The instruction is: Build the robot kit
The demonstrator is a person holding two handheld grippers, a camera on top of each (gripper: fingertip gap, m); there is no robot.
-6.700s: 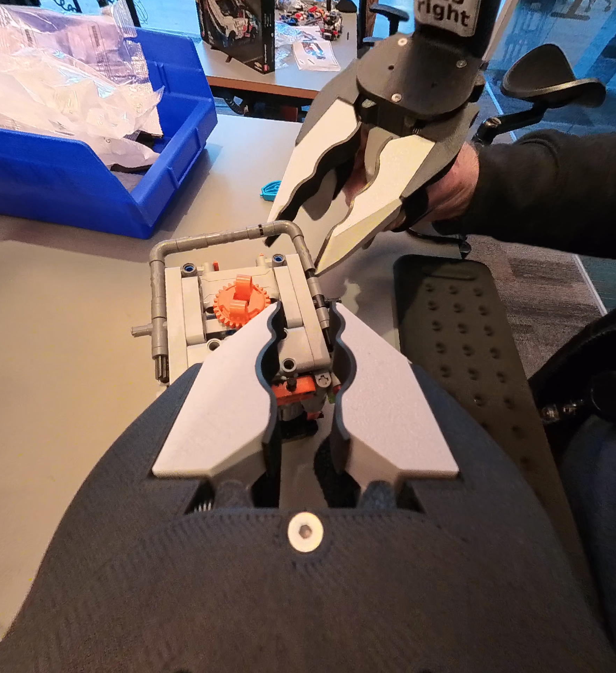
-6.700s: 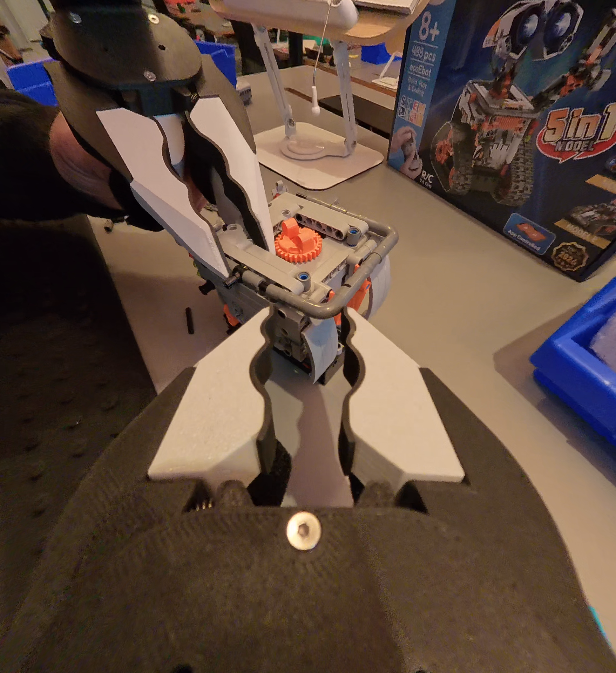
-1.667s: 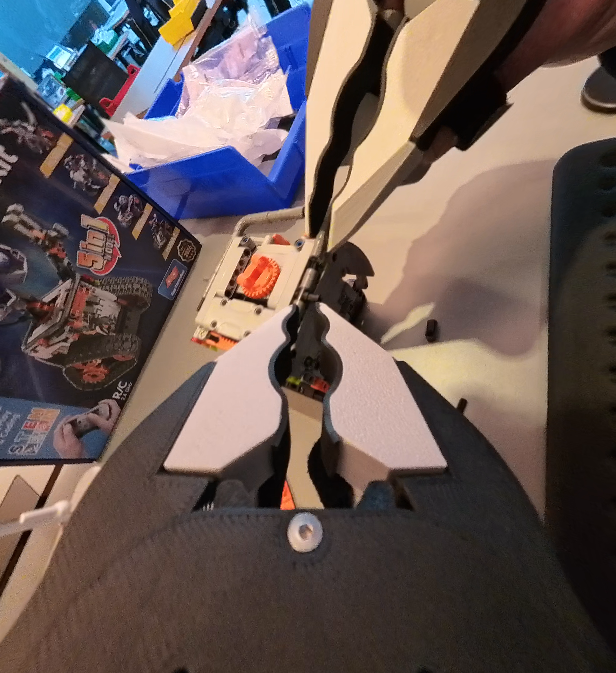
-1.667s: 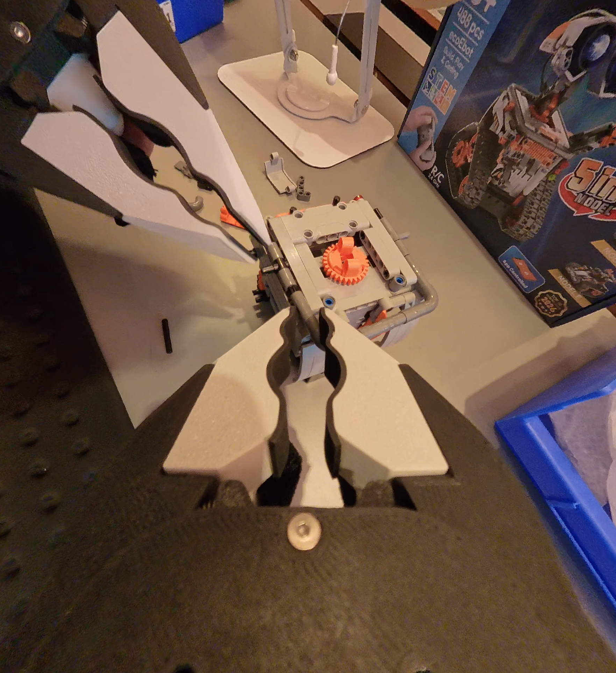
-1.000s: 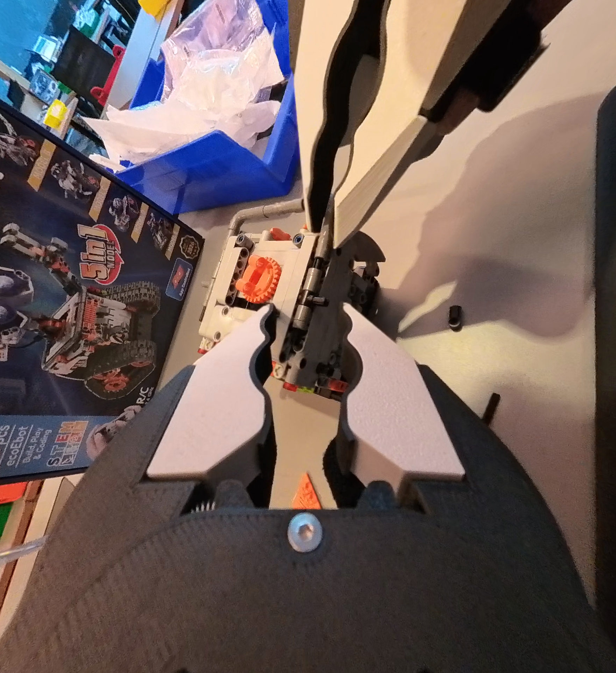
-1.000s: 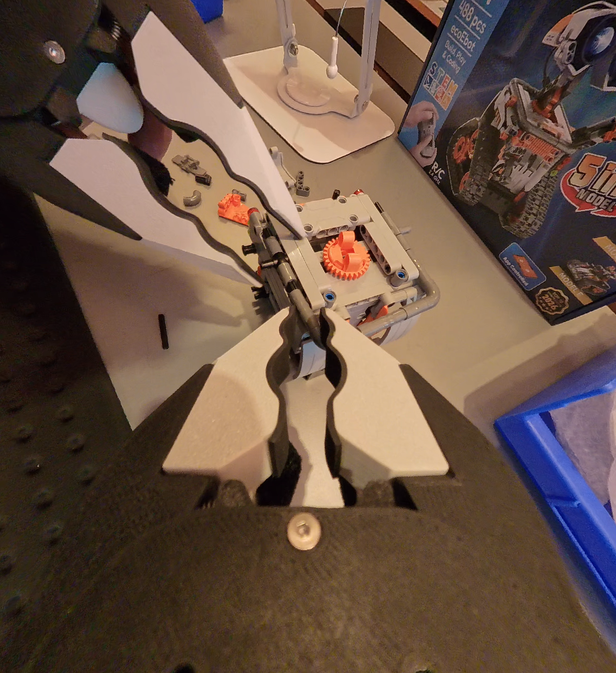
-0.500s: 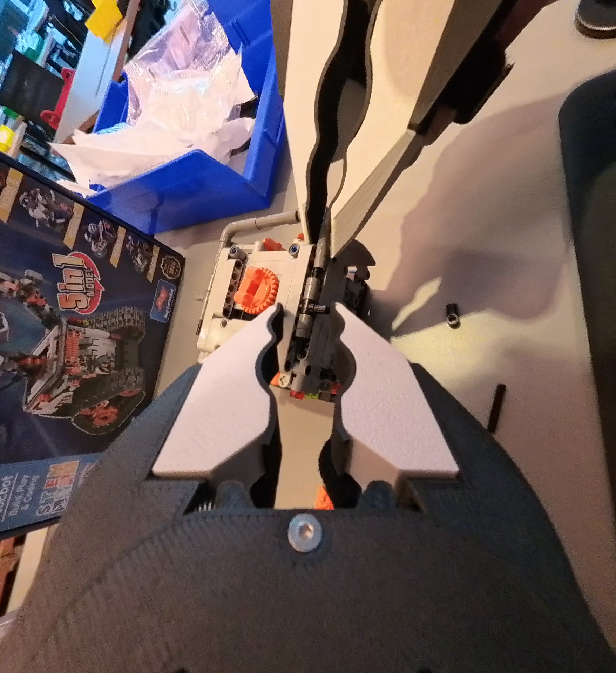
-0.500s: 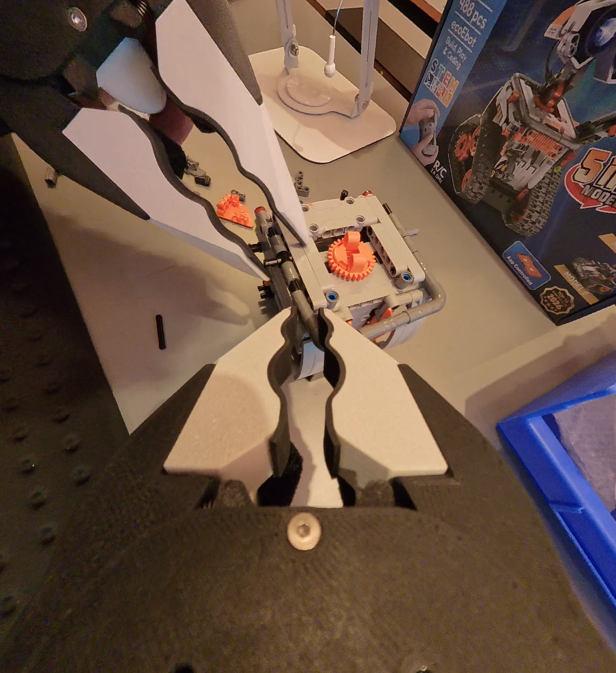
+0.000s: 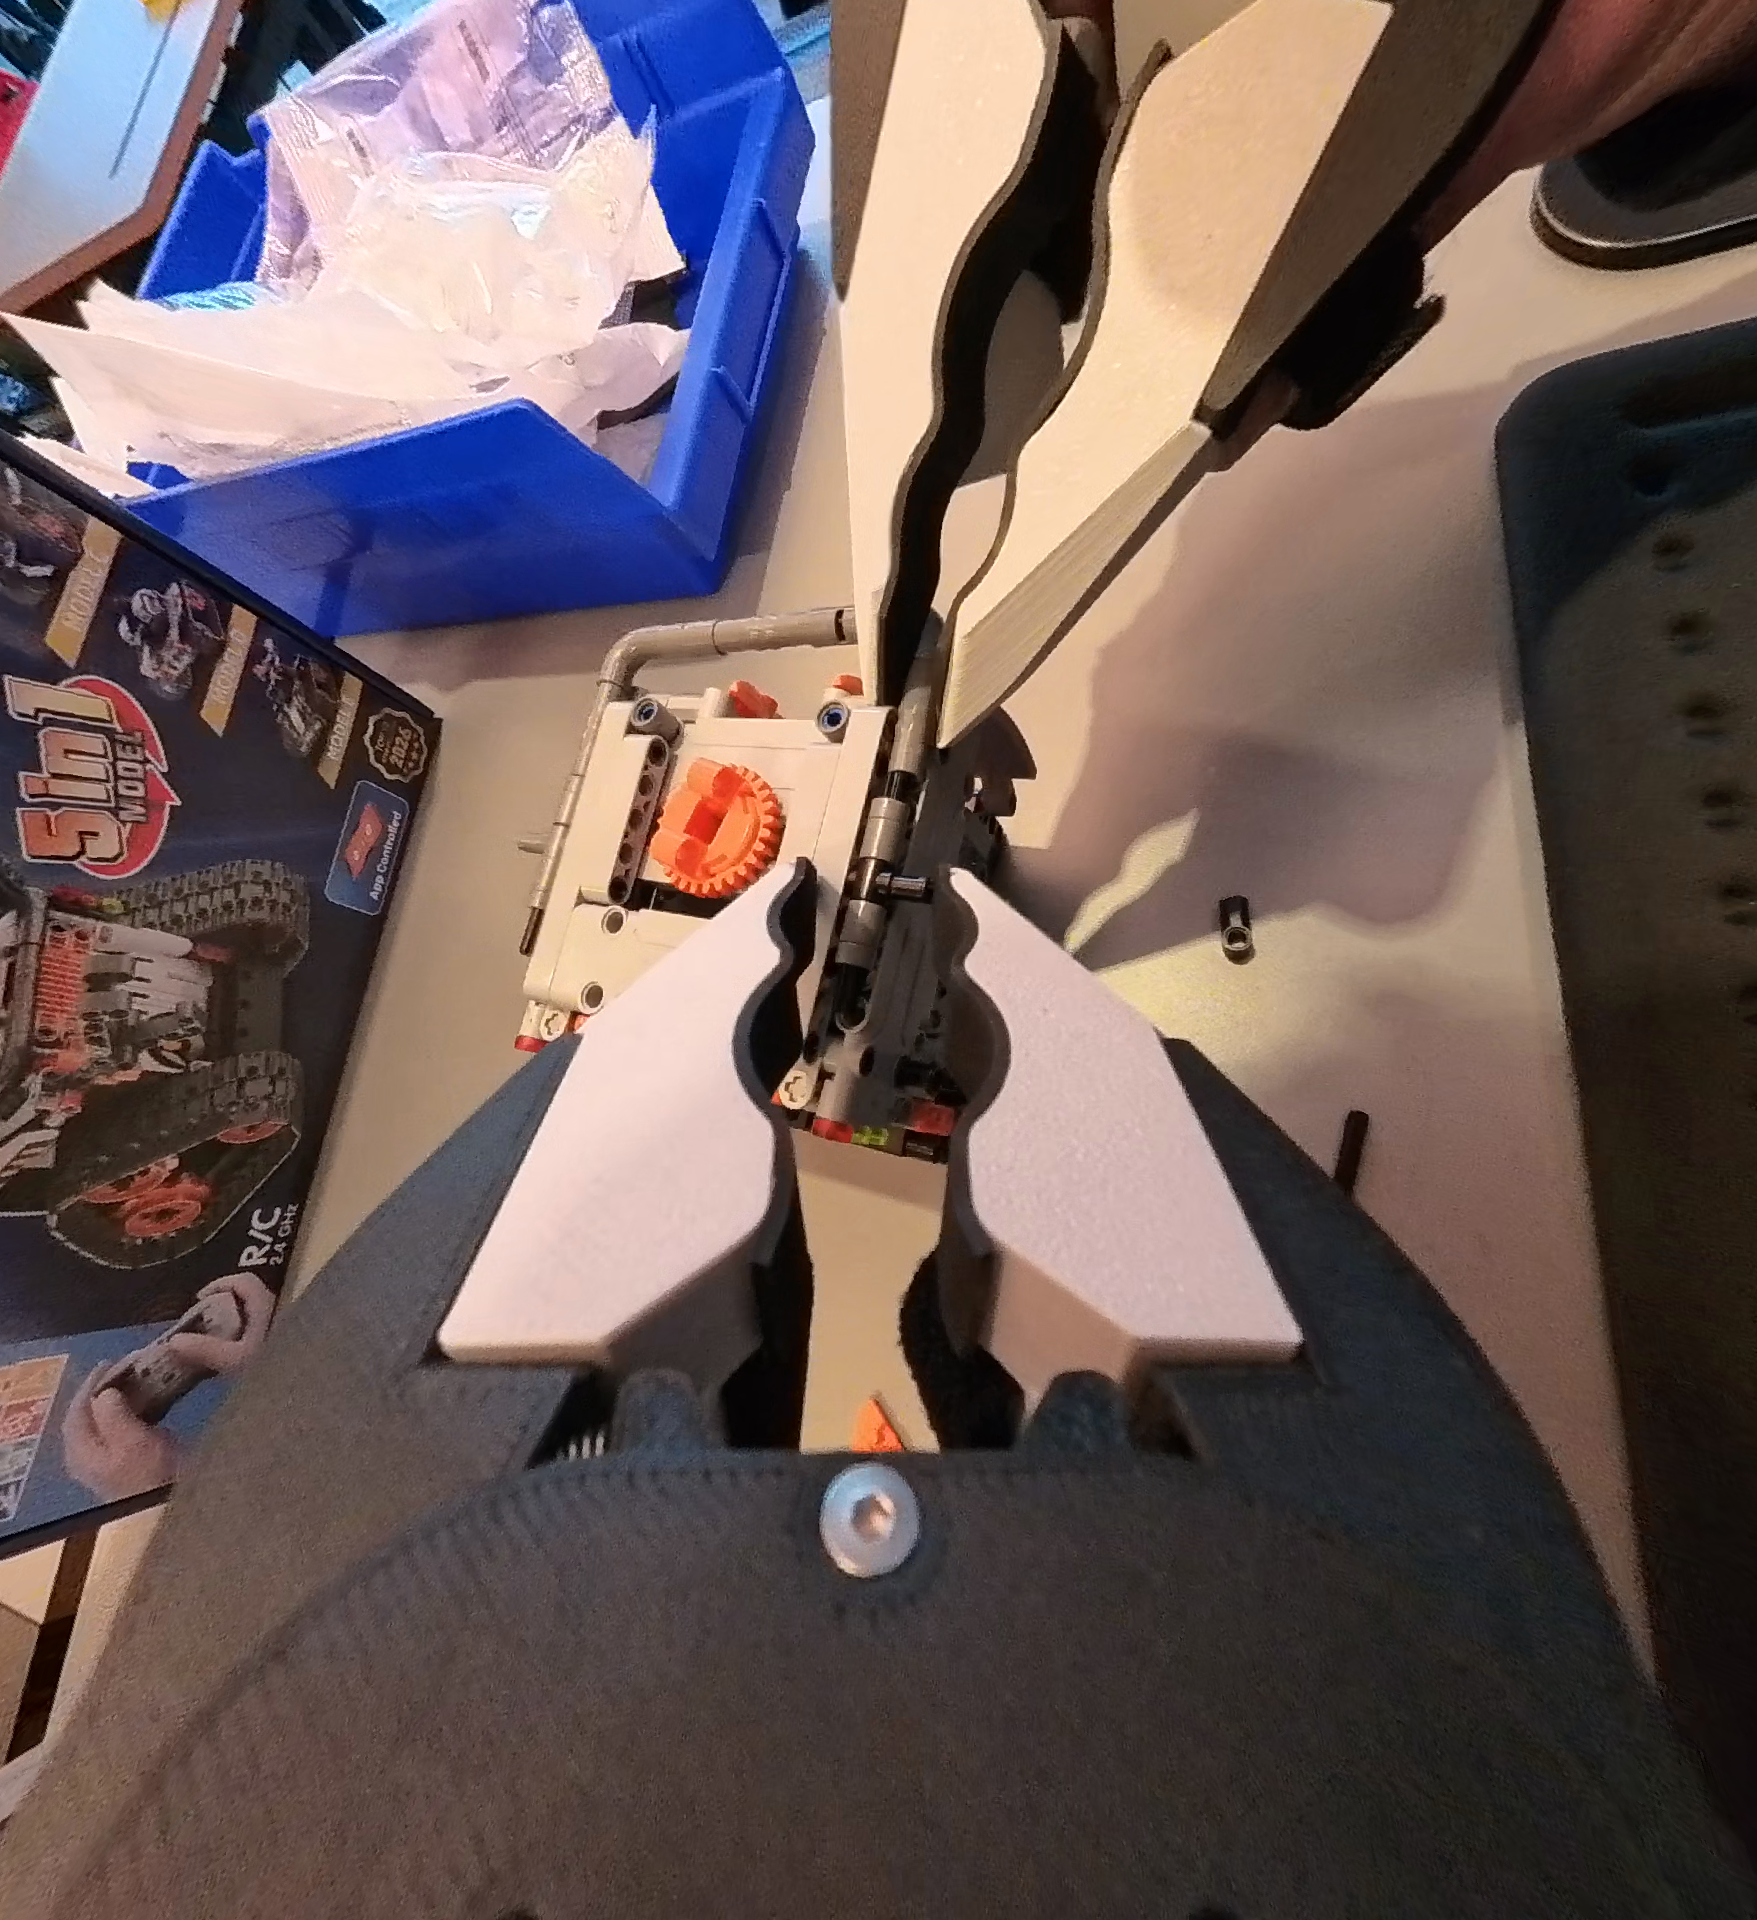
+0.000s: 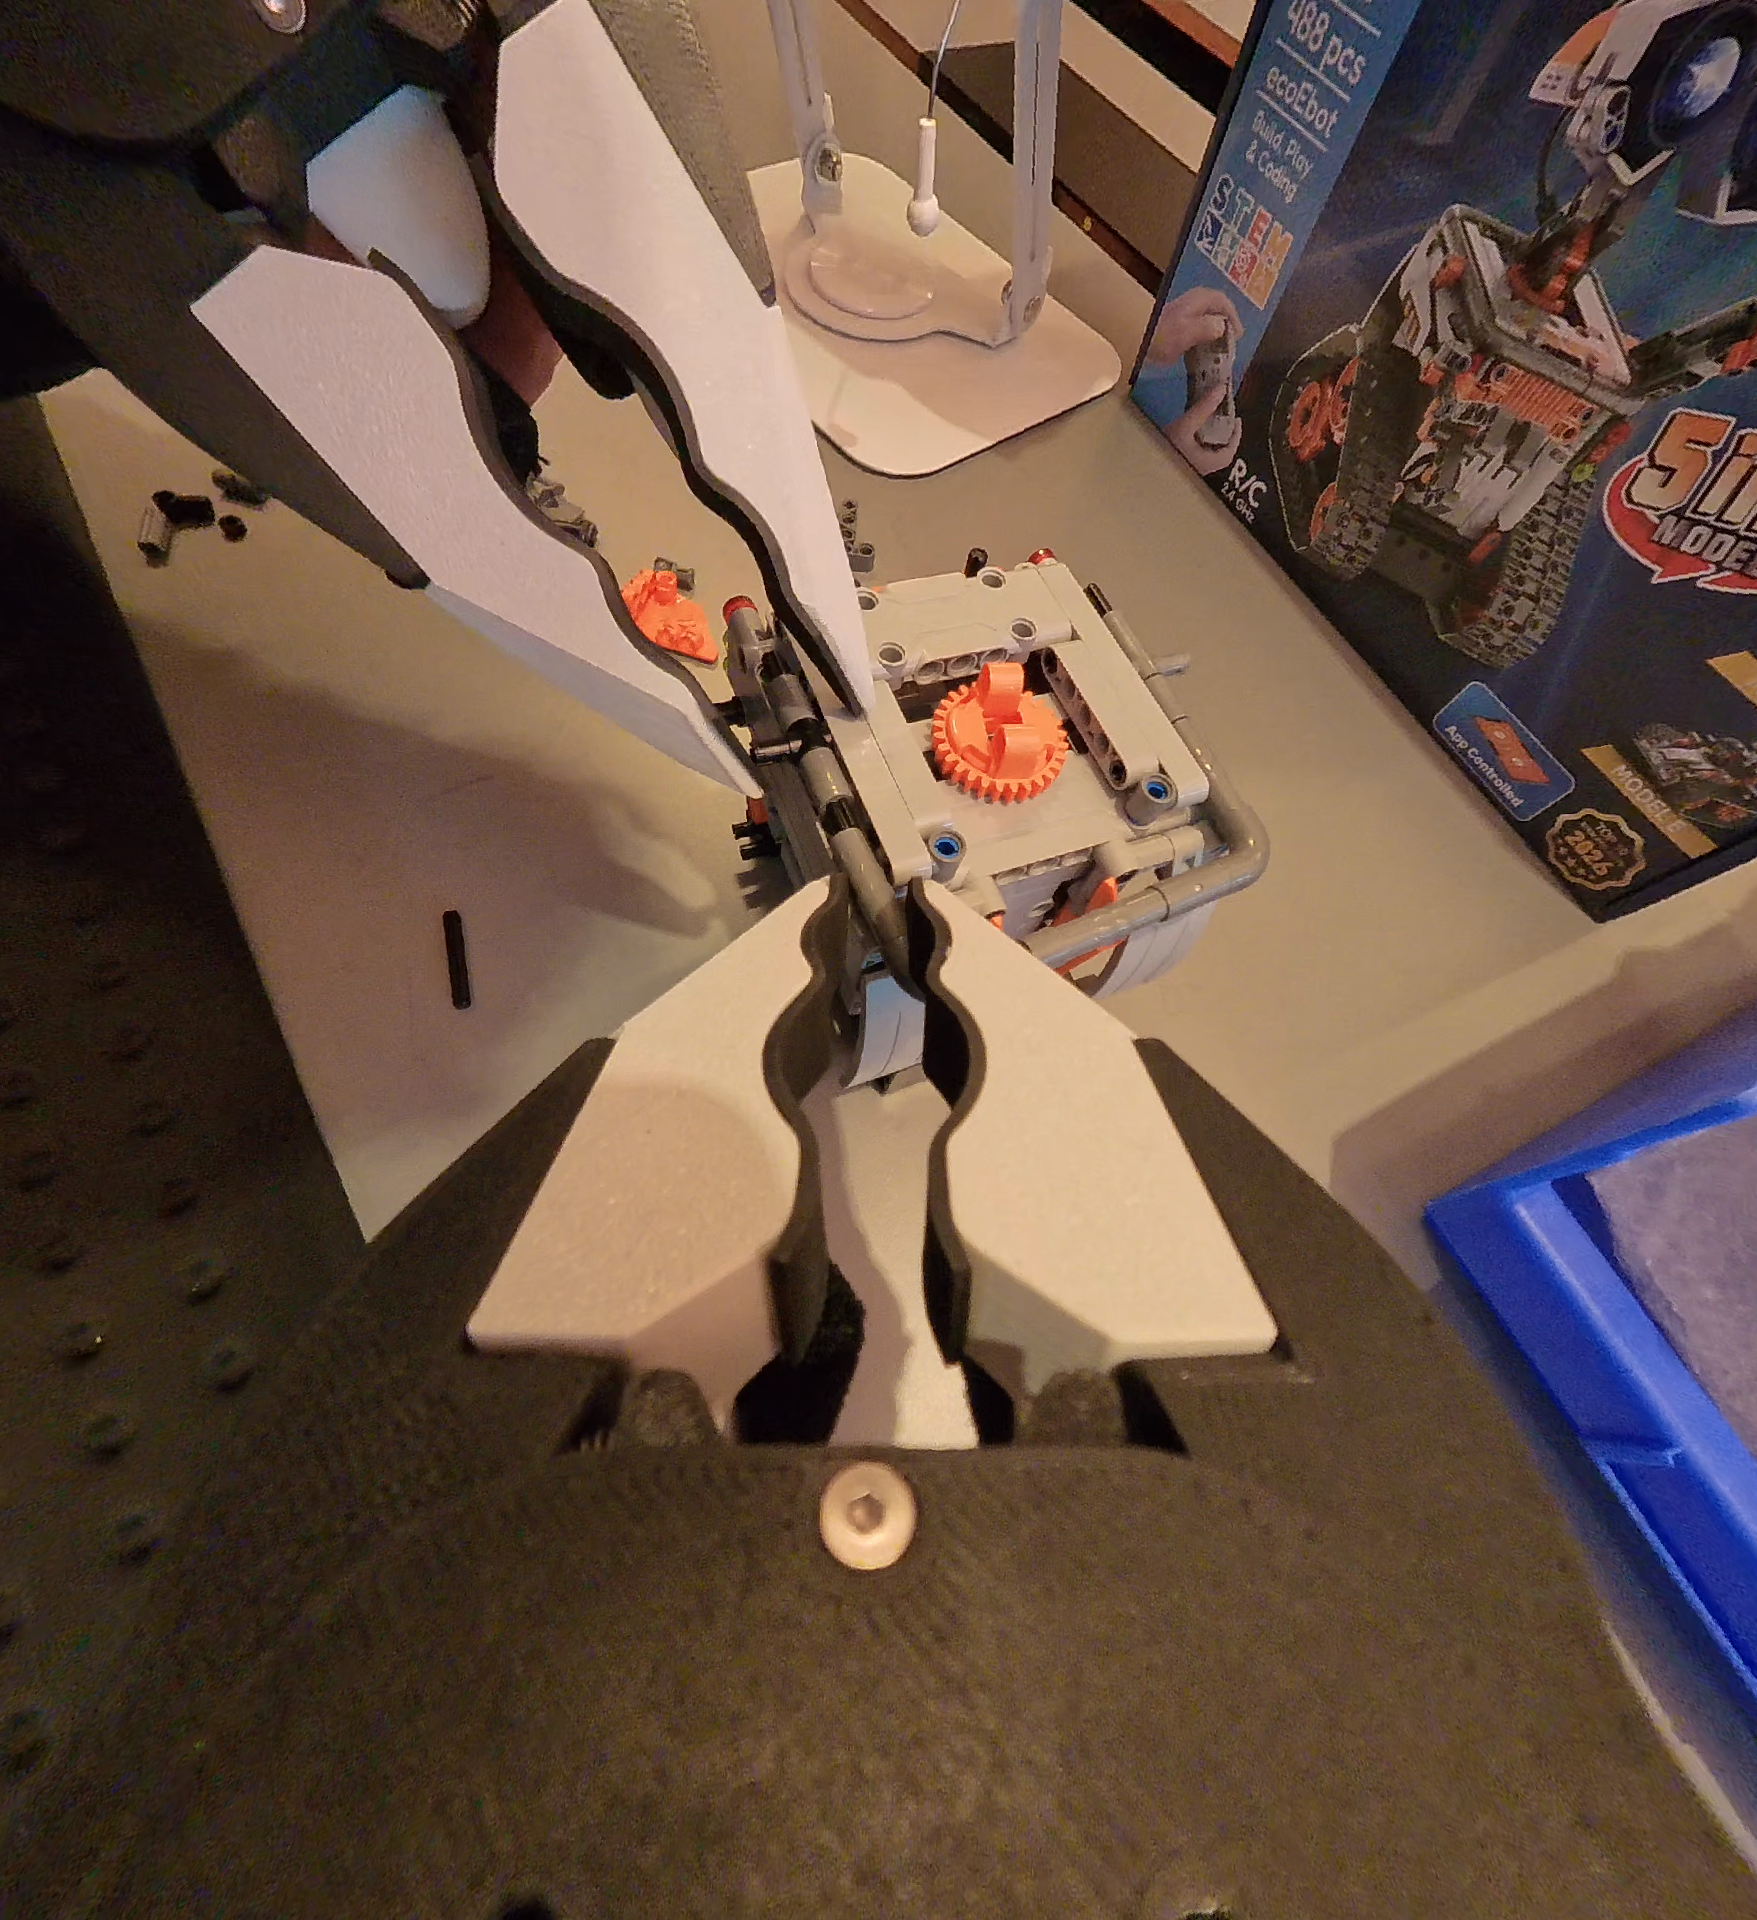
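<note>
A light grey brick model (image 9: 728,748) with an orange gear (image 9: 713,836) on top stands on the grey table. A grey rod (image 9: 895,821) runs along its dark side section. My left gripper (image 9: 879,894) straddles that side section, its fingers closed against it. My right gripper (image 10: 876,904) is shut on the near end of the grey rod (image 10: 832,790) at the model's (image 10: 967,613) corner. In the right wrist view, the left gripper (image 10: 799,746) comes down from the upper left. In the left wrist view, the right gripper (image 9: 915,707) comes down from above.
A blue bin (image 9: 500,520) of plastic bags and a dark kit box (image 9: 126,883) stand left of the model. A black perforated mat (image 9: 1684,831) lies to the right. A black pin (image 9: 1235,925) and axle (image 9: 1352,1143) lie loose. An orange piece (image 10: 671,618) and a white lamp base (image 10: 957,384) sit beyond. Only a small space, under 4 cm, lies between the two pairs of fingers.
My left gripper opened wide a second ago and has since narrowed again around the model's side section. My right gripper has stayed shut on the rod. The model has hardly moved.
</note>
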